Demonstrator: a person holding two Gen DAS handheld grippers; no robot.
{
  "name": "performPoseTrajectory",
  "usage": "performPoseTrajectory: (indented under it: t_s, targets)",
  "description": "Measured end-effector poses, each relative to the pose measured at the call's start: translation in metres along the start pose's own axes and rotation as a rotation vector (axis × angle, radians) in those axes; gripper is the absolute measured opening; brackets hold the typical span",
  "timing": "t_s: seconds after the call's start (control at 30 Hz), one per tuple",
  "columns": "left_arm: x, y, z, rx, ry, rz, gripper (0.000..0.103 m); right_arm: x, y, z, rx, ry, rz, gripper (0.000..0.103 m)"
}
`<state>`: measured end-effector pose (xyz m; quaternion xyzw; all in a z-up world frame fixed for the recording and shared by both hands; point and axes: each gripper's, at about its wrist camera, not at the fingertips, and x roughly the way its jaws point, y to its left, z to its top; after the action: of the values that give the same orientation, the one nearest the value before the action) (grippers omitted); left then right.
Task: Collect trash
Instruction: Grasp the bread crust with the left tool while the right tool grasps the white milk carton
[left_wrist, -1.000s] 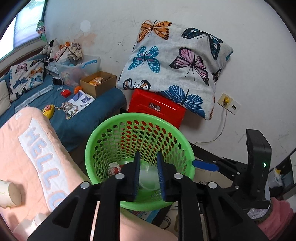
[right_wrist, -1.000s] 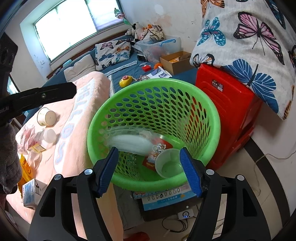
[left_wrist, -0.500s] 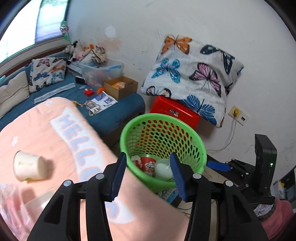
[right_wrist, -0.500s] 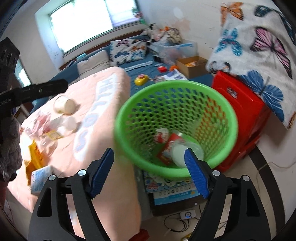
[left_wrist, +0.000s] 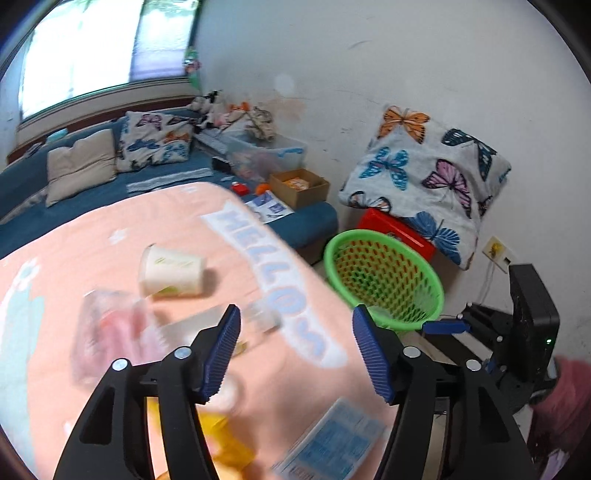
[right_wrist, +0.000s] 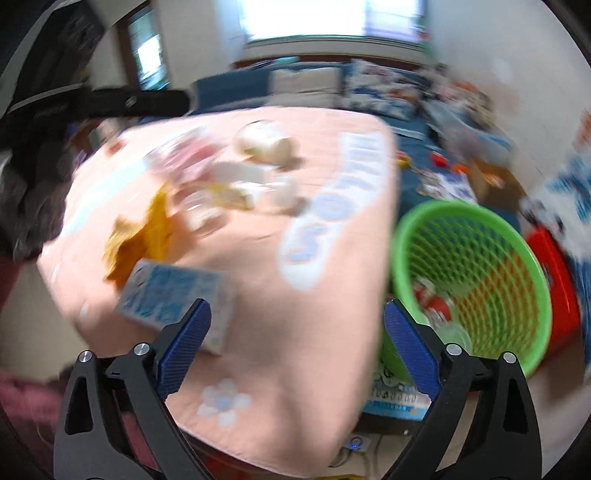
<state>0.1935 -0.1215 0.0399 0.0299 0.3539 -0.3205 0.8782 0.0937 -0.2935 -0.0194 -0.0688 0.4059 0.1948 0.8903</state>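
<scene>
- One green basket (right_wrist: 480, 236) stands on the floor beside the pink-covered tabletop (right_wrist: 303, 332); it holds a red wrapper (right_wrist: 436, 302) and a pale cup (right_wrist: 456, 338), its other contents blurred.
- On the tabletop: one white cup (left_wrist: 171, 272) lying on its side, one blue-printed carton (right_wrist: 173, 295), one yellow wrapper (right_wrist: 147, 229), some blurred clear plastic.
- Left gripper (left_wrist: 295, 354) and right gripper (right_wrist: 295, 350): jaws have just been opening, wide apart, nothing between them.

The left gripper (left_wrist: 295, 350) is tilting downward at the lower centre of its frame, blue-padded fingers (left_wrist: 220, 353) spread with nothing between them, having just been opening. The right gripper (right_wrist: 297, 349) is likewise angling down, its fingers (right_wrist: 412, 350) parted wider, empty, just opened further.
</scene>
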Motion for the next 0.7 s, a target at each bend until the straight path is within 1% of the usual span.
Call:
performPoseTrajectory:
  t_s: [0.1, 0.2, 0.33, 0.5, 0.57, 0.7]
  targets:
    - [-0.017, 0.017, -0.012, -0.029, -0.008, 0.027, 0.064, 0.009, 0.024, 0.008, -0.134, 0.030, 0.061, 0.095]
    - [-0.035, 0.037, -0.027, -0.079, -0.010, 0.057, 0.065, 0.022, 0.049, 0.014, -0.282, 0.066, 0.116, 0.097]
    - [-0.049, 0.051, -0.041, -0.111, -0.005, 0.095, 0.065, 0.039, 0.075, 0.015, -0.441, 0.116, 0.170, 0.098]
    - [-0.061, 0.066, -0.064, -0.146, 0.004, 0.129, 0.066, 0.057, 0.102, 0.011, -0.607, 0.165, 0.231, 0.098]
    - [-0.064, 0.073, -0.075, -0.164, 0.015, 0.131, 0.066, 0.064, 0.111, 0.010, -0.674, 0.184, 0.253, 0.098]
    - [-0.062, 0.083, -0.094, -0.190, 0.050, 0.145, 0.066, 0.079, 0.123, 0.008, -0.770, 0.212, 0.268, 0.098]
